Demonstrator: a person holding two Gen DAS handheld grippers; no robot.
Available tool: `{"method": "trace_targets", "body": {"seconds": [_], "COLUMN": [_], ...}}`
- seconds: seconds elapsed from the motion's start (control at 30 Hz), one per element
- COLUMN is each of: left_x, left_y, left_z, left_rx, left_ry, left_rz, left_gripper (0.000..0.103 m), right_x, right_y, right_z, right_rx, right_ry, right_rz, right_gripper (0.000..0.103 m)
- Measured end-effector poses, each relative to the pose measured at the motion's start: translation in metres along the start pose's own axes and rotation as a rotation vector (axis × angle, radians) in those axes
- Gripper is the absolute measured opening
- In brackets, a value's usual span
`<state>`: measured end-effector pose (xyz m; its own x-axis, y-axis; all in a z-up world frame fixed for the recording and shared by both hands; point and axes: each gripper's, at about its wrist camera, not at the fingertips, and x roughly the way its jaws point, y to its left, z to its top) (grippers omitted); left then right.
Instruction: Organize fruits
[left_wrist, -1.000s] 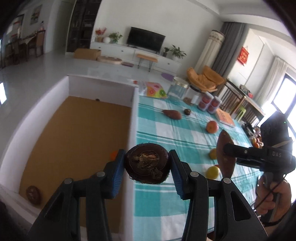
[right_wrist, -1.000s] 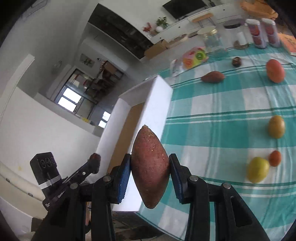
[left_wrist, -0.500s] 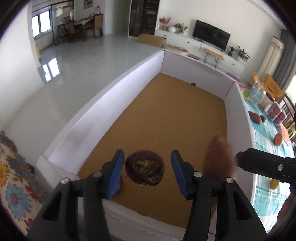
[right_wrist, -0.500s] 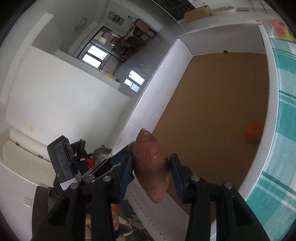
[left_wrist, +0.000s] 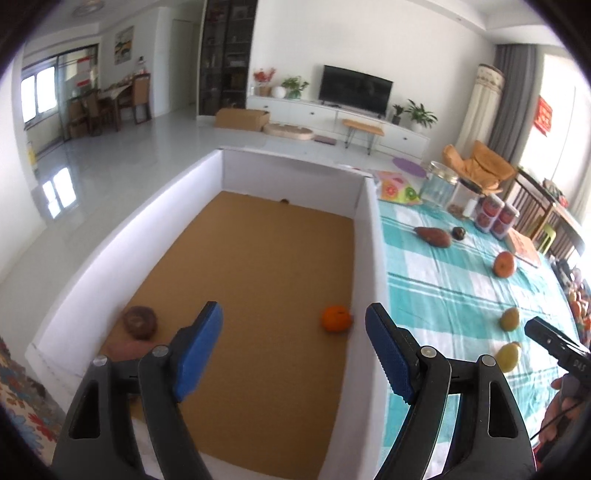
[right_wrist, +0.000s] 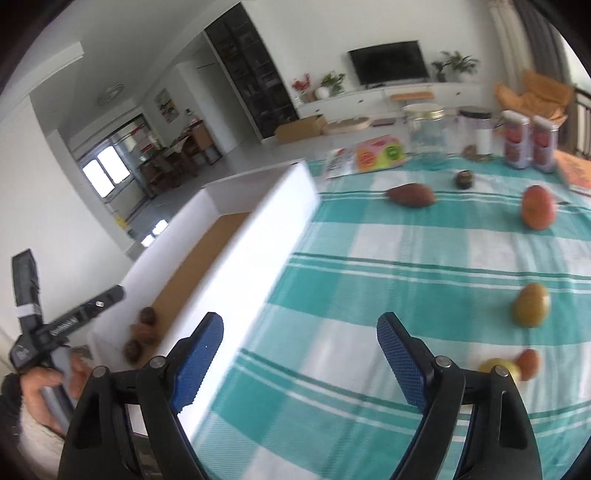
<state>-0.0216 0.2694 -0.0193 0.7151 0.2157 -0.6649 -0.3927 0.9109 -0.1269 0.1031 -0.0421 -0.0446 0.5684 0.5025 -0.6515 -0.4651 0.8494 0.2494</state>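
My left gripper (left_wrist: 293, 349) is open and empty above the near end of a white box (left_wrist: 365, 236) with a brown floor. In the box lie a dark round fruit (left_wrist: 140, 322), a sweet potato (left_wrist: 123, 349) partly hidden behind my fingers, and an orange (left_wrist: 335, 318). My right gripper (right_wrist: 300, 354) is open and empty over the box's right wall (right_wrist: 258, 251) and the checked tablecloth (right_wrist: 424, 266). On the cloth lie a sweet potato (right_wrist: 410, 195), a dark fruit (right_wrist: 464, 179), a red-orange fruit (right_wrist: 537, 207), a yellow-green fruit (right_wrist: 531, 305), a lemon (right_wrist: 500, 368) and a small red fruit (right_wrist: 527, 362).
A glass jar (right_wrist: 424, 134), two red-labelled canisters (right_wrist: 529, 144), a colourful packet (right_wrist: 380, 153) and a book (right_wrist: 576, 173) stand at the table's far end. A patterned cushion (left_wrist: 22, 398) lies left of the box. The box walls rise above table level.
Both grippers have opened and let go: the dark fruit and the sweet potato now lie in the box's near left corner. Both grippers have pulled back, the right one swinging over the table.
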Motion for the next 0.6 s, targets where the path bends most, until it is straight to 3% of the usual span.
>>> {"method": "trace_targets", "body": {"seconds": [0.13, 0.23, 0.33, 0.47, 0.6], "left_x": [0.021, 0.041, 0.053, 0.045, 0.042], "left_y": [-0.032, -0.044, -0.058, -0.079, -0.090], "left_z": [-0.005, -0.015, -0.024, -0.036, -0.044], "left_rx": [0.114, 0.142, 0.174, 0.271, 0.295], "left_ry": [0.009, 0.093, 0.199, 0.181, 0.182], "left_rz": [0.057, 0.061, 0.027, 0.066, 0.070], "left_gripper": [0.082, 0.081, 0.081, 0.081, 0.081], "right_x": [-0.022, -0.035, -0.039, -0.038, -0.026], "right_y": [-0.108, -0.168, -0.204, -0.227, -0.231], "right_z": [-0.027, -0.040, -0.052, -0.062, -0.071], "right_rx": [0.076, 0.103, 0.135, 0.228, 0.242], "right_ry": [-0.045, -0.022, 0.004, 0.032, 0.092], "right_rz": [-0.376, -0.566, -0.642, -0.642, -0.645], "right_gripper": [0.087, 0.087, 0.087, 0.087, 0.087]}}
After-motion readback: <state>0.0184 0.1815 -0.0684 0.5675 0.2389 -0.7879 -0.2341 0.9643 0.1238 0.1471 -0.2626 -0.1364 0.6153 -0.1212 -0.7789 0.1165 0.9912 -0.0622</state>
